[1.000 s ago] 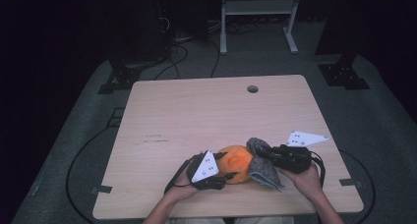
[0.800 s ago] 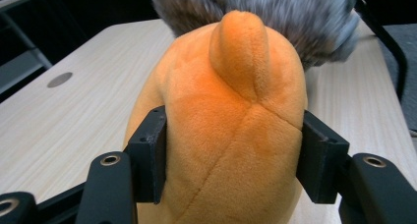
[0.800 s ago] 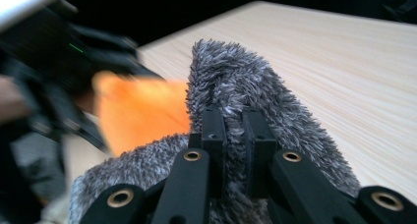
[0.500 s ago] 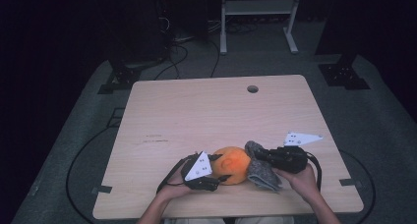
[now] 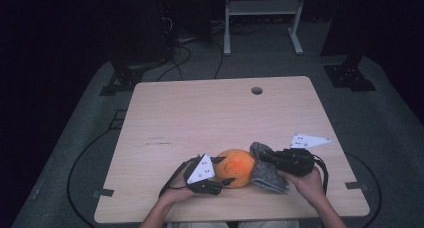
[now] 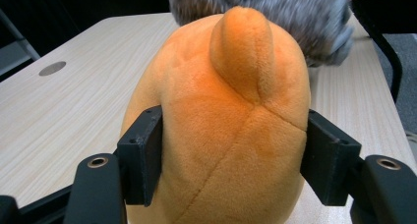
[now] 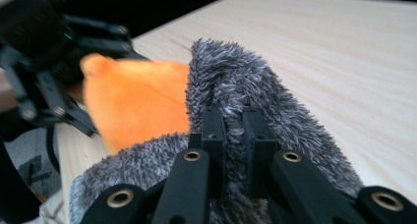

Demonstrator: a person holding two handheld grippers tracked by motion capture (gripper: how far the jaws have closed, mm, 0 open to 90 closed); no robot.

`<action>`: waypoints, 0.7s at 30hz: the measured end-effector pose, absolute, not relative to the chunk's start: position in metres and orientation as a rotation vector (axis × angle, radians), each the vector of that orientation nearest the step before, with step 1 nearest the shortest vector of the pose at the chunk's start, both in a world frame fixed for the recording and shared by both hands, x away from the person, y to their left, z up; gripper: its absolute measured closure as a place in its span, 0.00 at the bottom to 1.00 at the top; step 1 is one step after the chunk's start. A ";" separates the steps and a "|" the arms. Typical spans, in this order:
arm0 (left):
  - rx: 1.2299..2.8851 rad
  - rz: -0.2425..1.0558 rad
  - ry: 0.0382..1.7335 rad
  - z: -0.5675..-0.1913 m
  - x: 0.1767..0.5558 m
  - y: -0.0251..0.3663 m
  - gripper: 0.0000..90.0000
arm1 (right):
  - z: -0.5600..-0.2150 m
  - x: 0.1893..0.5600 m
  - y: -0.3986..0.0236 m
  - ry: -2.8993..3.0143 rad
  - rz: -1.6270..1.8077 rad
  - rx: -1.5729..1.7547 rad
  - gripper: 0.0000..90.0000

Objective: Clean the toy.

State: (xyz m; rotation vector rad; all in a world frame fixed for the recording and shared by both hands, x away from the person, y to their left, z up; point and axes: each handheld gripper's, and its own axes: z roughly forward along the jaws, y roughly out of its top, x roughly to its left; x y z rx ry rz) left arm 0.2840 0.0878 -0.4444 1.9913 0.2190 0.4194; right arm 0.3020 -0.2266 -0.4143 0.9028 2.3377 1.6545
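An orange plush toy (image 5: 235,167) lies on the wooden table (image 5: 200,113) near its front edge. My left gripper (image 5: 224,170) comes at it from the left. Its pads (image 6: 145,155) touch both flanks of the plush (image 6: 231,111), and the jaws have just been opening with the toy still between them. From the right, my right gripper (image 5: 262,159) is shut on a grey fuzzy cloth (image 5: 267,172), which rests against the toy's right side. In the right gripper view the cloth (image 7: 236,81) is pinched between the jaws, with the plush (image 7: 137,101) behind it.
A round cable hole (image 5: 257,90) sits near the table's far edge. Beyond the table stand a white frame (image 5: 260,18) and dark stands, with cables on the grey floor. The table's front edge lies just below both hands.
My left gripper has shifted slightly to the left and its jaws stand a little wider around the plush. The right gripper and the cloth have stayed put.
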 end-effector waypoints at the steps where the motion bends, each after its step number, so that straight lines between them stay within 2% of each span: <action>1: 1.991 0.421 0.220 -0.444 0.284 0.087 0.37 | -0.412 0.301 -0.224 2.335 1.683 0.876 0.91; 8: 1.979 0.399 0.256 -0.444 0.288 0.091 0.36 | -0.419 0.305 -0.220 2.368 1.607 0.899 0.90; 14: 1.984 0.395 0.266 -0.443 0.289 0.091 0.37 | -0.407 0.294 -0.205 2.356 1.672 0.776 0.90; 15: 1.982 0.378 0.267 -0.443 0.289 0.092 0.36 | -0.410 0.295 -0.203 2.368 1.643 0.770 0.91; 19: 1.978 0.331 0.302 -0.443 0.294 0.092 0.21 | -0.417 0.301 -0.209 2.354 1.613 0.829 0.91; 21: 1.980 0.345 0.294 -0.444 0.294 0.090 0.24 | -0.417 0.301 -0.211 2.346 1.603 0.835 0.90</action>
